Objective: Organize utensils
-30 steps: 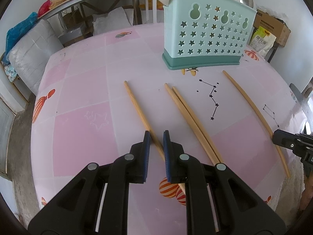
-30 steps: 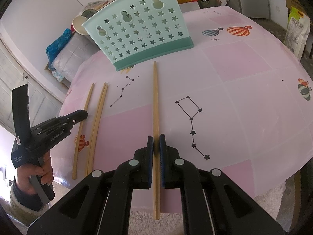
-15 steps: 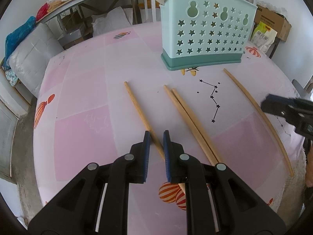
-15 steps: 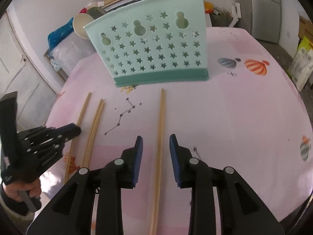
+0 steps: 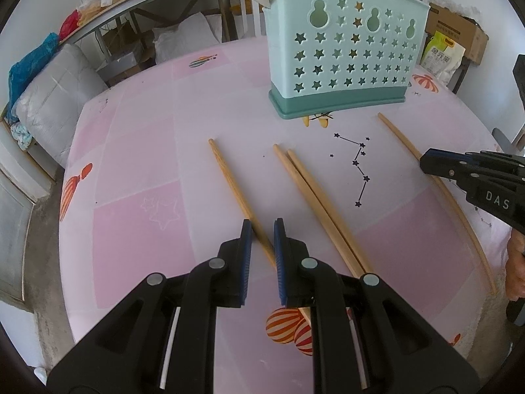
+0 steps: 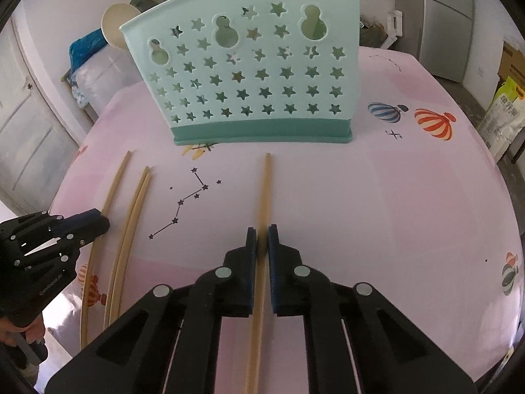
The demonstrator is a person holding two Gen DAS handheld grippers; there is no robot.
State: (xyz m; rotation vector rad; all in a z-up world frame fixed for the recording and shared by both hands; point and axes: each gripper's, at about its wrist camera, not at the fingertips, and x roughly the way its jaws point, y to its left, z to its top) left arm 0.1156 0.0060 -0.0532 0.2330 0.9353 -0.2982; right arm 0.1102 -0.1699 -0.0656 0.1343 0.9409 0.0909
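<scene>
Four wooden chopsticks are lying on the pink tablecloth (image 5: 137, 170) with the balloon and constellation prints, all in front of the mint-green utensil holder (image 6: 259, 75) with star cutouts – it stands upright near the far side of the table, already with a few chopsticks and a spoon sticking out the top.

The right gripper (image 6: 262, 234) is clamped down on the rightmost chopstick (image 6: 264, 193), which runs straight between its blue pads and points at the holder's base. That stick looks like it's on or barely off the cloth – can't tell which.

The left gripper (image 5: 262, 226) hovers over the leftmost chopstick (image 5: 229, 180). Its jaws are narrow but not closed: the stick passes diagonally through the gap and I see daylight on both sides, so nothing is gripped there.

Between those two sits a pair of chopsticks (image 5: 311, 193), touching each other along most of their length, untouched by either gripper.
</scene>
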